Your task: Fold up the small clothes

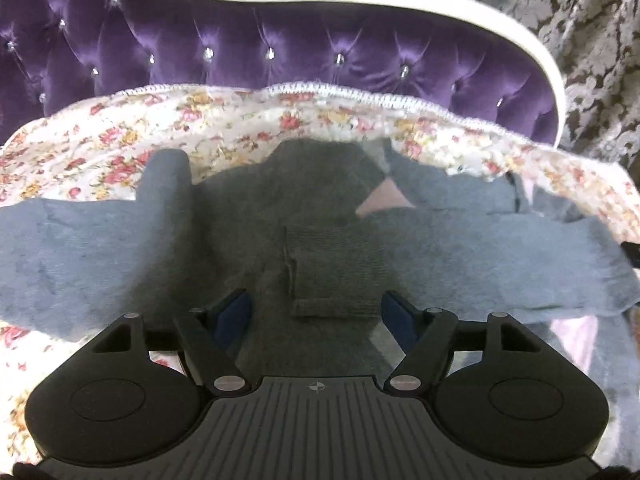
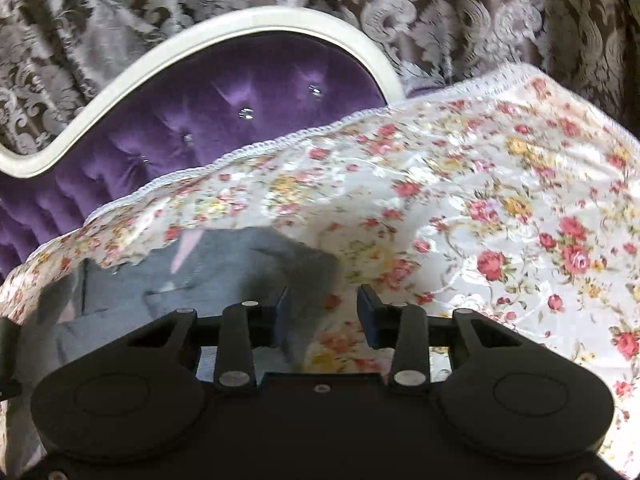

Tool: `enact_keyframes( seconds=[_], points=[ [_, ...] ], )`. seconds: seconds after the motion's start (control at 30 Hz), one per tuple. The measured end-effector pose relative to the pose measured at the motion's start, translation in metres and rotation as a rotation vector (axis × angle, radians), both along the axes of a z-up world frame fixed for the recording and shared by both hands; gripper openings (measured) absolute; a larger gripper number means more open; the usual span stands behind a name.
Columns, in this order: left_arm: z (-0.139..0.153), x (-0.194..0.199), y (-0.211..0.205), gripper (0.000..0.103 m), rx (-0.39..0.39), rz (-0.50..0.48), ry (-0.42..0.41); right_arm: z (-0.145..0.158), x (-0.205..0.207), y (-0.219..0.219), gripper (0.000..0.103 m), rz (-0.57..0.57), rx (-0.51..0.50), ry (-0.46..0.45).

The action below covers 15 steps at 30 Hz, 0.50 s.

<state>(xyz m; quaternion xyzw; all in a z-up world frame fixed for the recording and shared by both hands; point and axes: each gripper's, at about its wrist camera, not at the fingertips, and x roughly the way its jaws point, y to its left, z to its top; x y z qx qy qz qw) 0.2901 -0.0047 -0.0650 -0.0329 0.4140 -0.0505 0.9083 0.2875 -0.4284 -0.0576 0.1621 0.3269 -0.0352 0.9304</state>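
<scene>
A small grey knit garment (image 1: 304,208) with a pink lining (image 1: 384,200) lies spread on a floral cloth (image 1: 120,128). One sleeve is folded across its middle, its cuff (image 1: 334,276) lying between my left gripper's fingers. My left gripper (image 1: 316,312) is open just above the garment, holding nothing. In the right wrist view the garment (image 2: 224,272) lies at the lower left. My right gripper (image 2: 324,312) is open over the garment's right edge and the floral cloth (image 2: 480,200), holding nothing.
A purple tufted headboard (image 1: 280,52) with a white curved frame (image 1: 400,4) rises behind the cloth; it also shows in the right wrist view (image 2: 224,96). Patterned lace curtains (image 2: 480,12) hang behind. The cloth's stitched edge (image 1: 360,94) runs along the headboard.
</scene>
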Motion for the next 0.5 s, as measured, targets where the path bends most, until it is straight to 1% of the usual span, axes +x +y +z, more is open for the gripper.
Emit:
enact_keyframes(
  seconds=[0.03,0.07,0.17,0.2,0.3,0.33,0.37,0.4,0.43,0.47,0.5],
  points=[
    [-0.003,0.003,-0.002,0.071,0.011,-0.001,0.006,-0.004,0.002,-0.002,0.048,-0.004,0.01,0.003],
    [-0.004,0.004,-0.005,0.071,0.031,-0.009,-0.006,-0.008,0.005,-0.003,0.048,-0.003,0.022,0.003],
    [-0.004,0.005,-0.015,0.072,0.094,-0.059,-0.015,-0.017,0.011,-0.004,0.048,0.009,0.054,-0.005],
    [-0.004,0.003,-0.015,0.072,0.099,-0.063,-0.015,-0.019,0.013,-0.003,0.048,0.012,0.067,-0.006],
    [-0.005,0.002,-0.011,0.072,0.082,-0.066,-0.019,-0.023,0.018,-0.003,0.047,0.016,0.085,-0.014],
    [-0.005,0.002,-0.011,0.073,0.082,-0.07,-0.023,-0.023,0.021,-0.001,0.044,0.018,0.085,-0.017],
    [-0.006,0.001,-0.011,0.073,0.085,-0.075,-0.029,-0.024,0.024,-0.001,0.029,0.021,0.088,-0.016],
    [-0.006,0.001,-0.012,0.073,0.091,-0.081,-0.033,-0.024,0.026,-0.001,0.017,0.032,0.095,-0.014],
    [-0.006,0.001,-0.012,0.073,0.096,-0.086,-0.035,-0.024,0.028,-0.001,0.011,0.051,0.102,-0.013],
    [-0.006,0.001,-0.012,0.073,0.098,-0.09,-0.037,-0.023,0.03,0.001,0.011,0.059,0.089,-0.011],
    [-0.006,0.001,-0.013,0.073,0.099,-0.093,-0.038,-0.019,0.032,0.004,0.01,0.067,0.038,-0.002]
  ],
)
